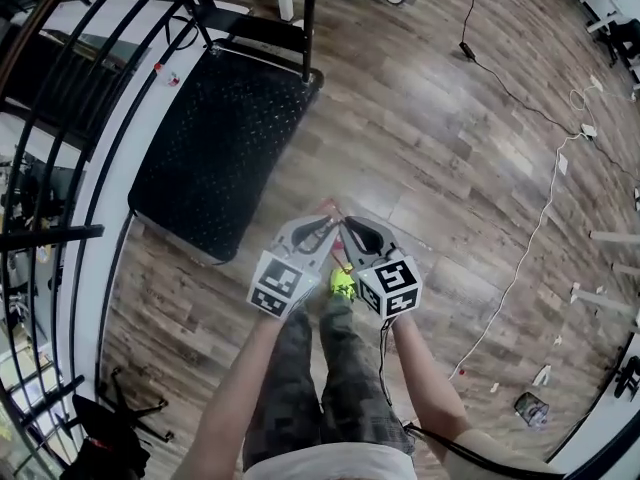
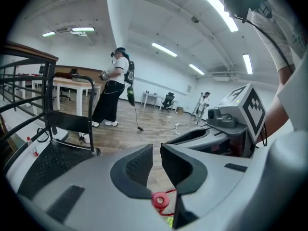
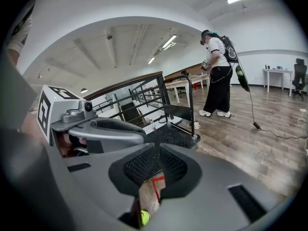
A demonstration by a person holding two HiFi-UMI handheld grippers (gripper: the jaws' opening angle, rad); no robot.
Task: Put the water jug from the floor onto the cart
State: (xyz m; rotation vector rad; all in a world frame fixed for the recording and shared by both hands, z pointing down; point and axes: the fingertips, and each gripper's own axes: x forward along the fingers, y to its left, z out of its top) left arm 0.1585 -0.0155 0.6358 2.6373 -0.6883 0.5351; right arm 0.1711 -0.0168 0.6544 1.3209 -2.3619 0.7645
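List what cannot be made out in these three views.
- Water jug: in no view; the left gripper and right gripper cover the floor below them in the head view.
- Cart handle: cut off by the head view's top edge.
- Red thing under the left gripper's jaws, left gripper view: partly hidden, unidentifiable.

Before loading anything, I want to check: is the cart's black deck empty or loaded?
Empty. In the head view the cart's black deck lies bare; nothing stands on its dotted mat.

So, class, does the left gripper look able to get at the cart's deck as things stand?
Probably yes: only bare floor separates the left gripper from the cart's deck, just ahead to its left.
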